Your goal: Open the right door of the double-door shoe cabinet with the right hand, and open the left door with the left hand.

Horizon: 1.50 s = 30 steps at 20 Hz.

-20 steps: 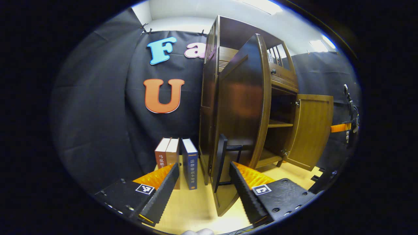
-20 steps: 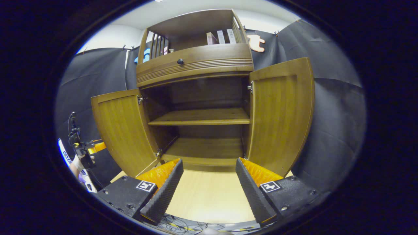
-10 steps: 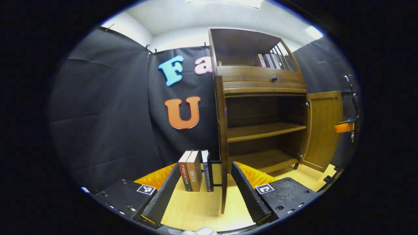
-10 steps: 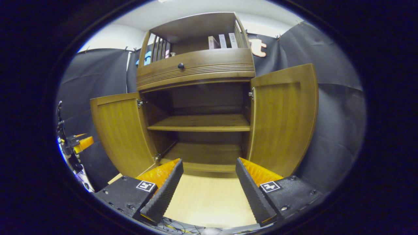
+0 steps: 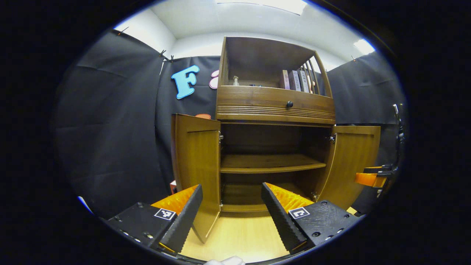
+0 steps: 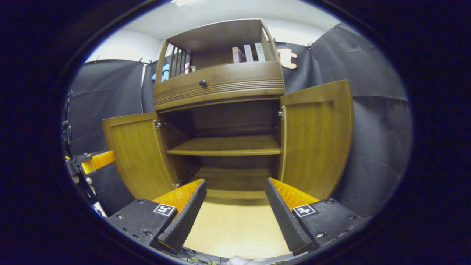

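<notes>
Pale wooden bench (image 6: pixel 235 228) under both tools. Left hand-held gripper (image 5: pixel 232 217) and right hand-held gripper (image 6: pixel 235 217) hover level, fingers spread wide, grasping nothing, facing the shoe cabinet (image 6: pixel 220 84). Its left door (image 5: pixel 197 162) and right door (image 6: pixel 316 136) stand swung open.

dark brown shoe cabinet (image 5: pixel 274 106), golden-brown door insides, pale wood-grain floor (image 6: pixel 235 228).

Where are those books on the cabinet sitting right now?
The books stand upright in the cabinet's open top compartment, at its right end by the railing, above the knobbed drawer.
</notes>
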Motion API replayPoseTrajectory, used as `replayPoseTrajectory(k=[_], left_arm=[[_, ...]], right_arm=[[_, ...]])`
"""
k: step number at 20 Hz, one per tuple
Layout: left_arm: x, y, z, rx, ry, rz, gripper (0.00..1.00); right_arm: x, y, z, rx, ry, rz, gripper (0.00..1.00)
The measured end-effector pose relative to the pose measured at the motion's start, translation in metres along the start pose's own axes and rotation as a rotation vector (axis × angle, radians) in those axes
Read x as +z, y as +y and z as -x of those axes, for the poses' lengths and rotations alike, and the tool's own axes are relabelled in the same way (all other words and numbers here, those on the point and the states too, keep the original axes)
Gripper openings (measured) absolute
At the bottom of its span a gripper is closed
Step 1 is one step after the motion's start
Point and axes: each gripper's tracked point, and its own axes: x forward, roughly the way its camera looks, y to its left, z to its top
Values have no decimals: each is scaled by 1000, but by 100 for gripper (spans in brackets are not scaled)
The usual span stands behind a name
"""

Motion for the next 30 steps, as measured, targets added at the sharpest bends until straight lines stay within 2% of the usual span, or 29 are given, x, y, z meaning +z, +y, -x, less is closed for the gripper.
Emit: replayPoseTrajectory(k=[3, 6, 7, 8, 10, 13, 14, 15, 16, 17, 18, 19, 30], left_arm=[[-21, -20, -6, 4, 36, 31, 95], [-34, -26, -8, 19, 69, -27, 96], [-36, -27, -9, 22, 74, -46, 100], [-39, -28, -8, 18, 82, -60, 96], [-43, -35, -6, -1, 92, -60, 96], [-42, -42, -5, -23, 94, -55, 96], [-40, -43, -4, -28, 90, -53, 100], [-38, -44, -3, -33, 88, -50, 95], [-36, -45, -3, -37, 88, -44, 96], [-36, -48, -2, -45, 90, -38, 100], [-35, -49, -1, -49, 88, -38, 100], [-33, -49, 1, -47, 85, -43, 95], [-23, -47, 6, -28, 65, -78, 95]], right_arm=[[2, -10, 4, -42, -13, 4, 100], [-2, -22, 11, -86, -19, 15, 100], [-4, -26, 13, -98, -20, 14, 100], [-5, -28, 14, -108, -19, 12, 100], [-7, -32, 17, -121, -16, 7, 100], [-6, -32, 17, -130, -16, -1, 100], [-6, -32, 19, -131, -18, 0, 100], [-6, -32, 19, -133, -20, 1, 100], [-6, -32, 19, -133, -23, 2, 100], [-6, -32, 20, -137, -26, -1, 100], [-4, -31, 21, -136, -33, -2, 100], [-1, -31, 22, -136, -40, -2, 100], [-3, -17, 22, -119, -51, 5, 100]])
